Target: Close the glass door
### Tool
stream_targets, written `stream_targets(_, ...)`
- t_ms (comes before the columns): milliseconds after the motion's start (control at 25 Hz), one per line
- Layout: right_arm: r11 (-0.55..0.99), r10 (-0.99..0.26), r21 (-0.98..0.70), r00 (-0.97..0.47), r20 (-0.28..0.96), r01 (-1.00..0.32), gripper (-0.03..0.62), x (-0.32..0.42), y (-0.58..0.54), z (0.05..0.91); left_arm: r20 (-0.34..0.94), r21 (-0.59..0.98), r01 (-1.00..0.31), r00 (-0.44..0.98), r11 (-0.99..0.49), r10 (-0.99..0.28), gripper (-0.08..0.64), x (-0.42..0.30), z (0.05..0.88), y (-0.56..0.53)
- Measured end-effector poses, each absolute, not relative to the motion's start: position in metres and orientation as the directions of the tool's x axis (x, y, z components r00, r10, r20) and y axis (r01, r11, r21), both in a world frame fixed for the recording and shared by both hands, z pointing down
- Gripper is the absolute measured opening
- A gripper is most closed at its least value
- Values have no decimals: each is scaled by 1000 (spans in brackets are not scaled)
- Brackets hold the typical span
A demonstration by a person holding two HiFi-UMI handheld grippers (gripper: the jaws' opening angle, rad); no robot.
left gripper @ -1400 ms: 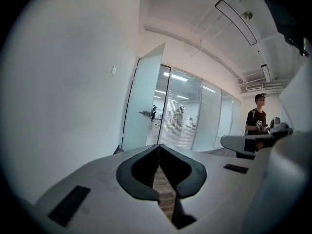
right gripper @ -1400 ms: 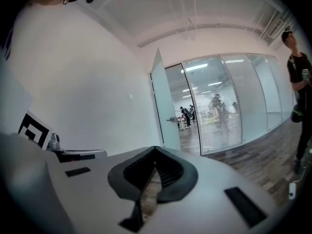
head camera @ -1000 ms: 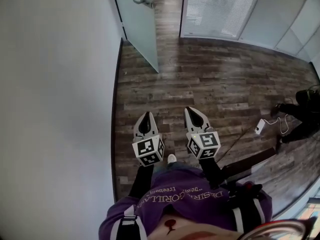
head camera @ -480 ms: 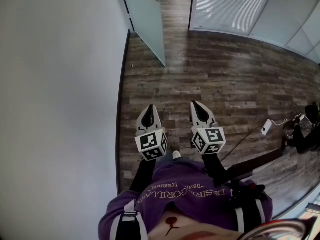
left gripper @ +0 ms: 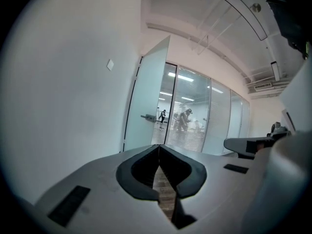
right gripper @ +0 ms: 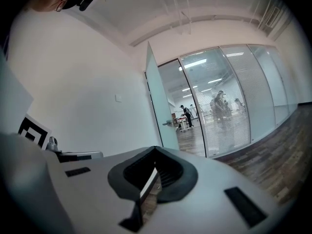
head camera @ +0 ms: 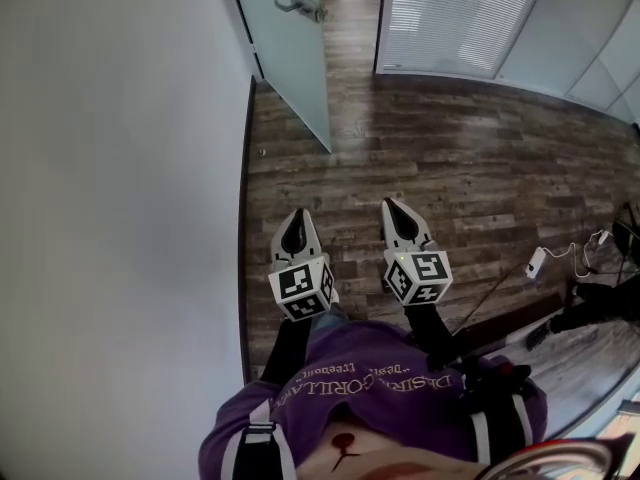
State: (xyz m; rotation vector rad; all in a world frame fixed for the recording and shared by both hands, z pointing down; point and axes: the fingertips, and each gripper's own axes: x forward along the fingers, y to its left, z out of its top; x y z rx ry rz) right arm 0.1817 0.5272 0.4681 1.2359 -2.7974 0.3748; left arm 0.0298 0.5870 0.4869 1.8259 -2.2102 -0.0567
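Jaws of left gripper (head camera: 297,215) and right gripper (head camera: 391,205) are together and empty, the glass door (head camera: 288,63) standing open well ahead.

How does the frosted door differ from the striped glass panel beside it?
The glass door is plain frosted; the glass panel carries fine horizontal stripes. The door stands swung open into the room; the panel sits flat in the wall line. The door has a metal handle; the panel shows none. Both are glass.
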Motion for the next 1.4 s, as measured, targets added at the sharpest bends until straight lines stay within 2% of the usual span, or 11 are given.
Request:
stream_targets(280,627,-743,-183,-652,155,-758,-11,138,490,469,187,208,-959,-156,195,-970,2,-18,490,550)
stream_targets(760,604,-758,-166,-626,185,-780,-11,115,466,476,209,235,-959,-111,160,-971,2,-39,504,520)
stream_targets(1120,658,-709,-173,-681,186,-733,-11,85,408,481,226,240,-939,-193,247,-955,2,-66,513,474)
stream_targets(1400,678,-700,-177,-700,139,-713,-11,74,330,462,181,214,-945,-210,247,-961,2,-76,491,394)
